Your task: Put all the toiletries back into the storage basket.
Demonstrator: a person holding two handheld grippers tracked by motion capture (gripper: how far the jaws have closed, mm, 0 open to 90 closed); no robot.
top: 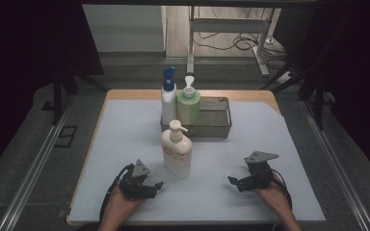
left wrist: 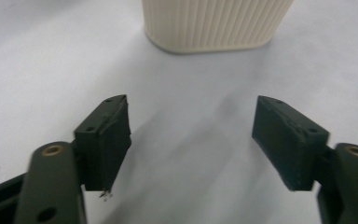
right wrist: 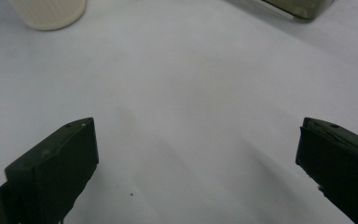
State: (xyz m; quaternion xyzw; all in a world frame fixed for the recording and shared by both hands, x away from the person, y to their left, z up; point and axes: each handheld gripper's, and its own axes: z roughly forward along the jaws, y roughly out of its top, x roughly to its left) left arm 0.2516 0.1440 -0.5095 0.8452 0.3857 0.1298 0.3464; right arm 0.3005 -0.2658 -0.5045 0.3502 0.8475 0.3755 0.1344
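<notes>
Two open grippers rested near the front edge of the table (top: 125, 115), a cream pump bottle (top: 177, 156) standing just ahead of the left one.

The table carried a pale mat; near its back edge sat a wire basket (top: 217, 120) holding a white spray bottle (top: 168, 98) and a green pump bottle (top: 189, 103). The cream pump bottle stood upright in front of the basket, its orange label too small to read. The left gripper (top: 156, 185) was released, nothing between its jaws, close beside the cream bottle's base. The right gripper (top: 232, 181) gaped empty, well apart from it.
</notes>
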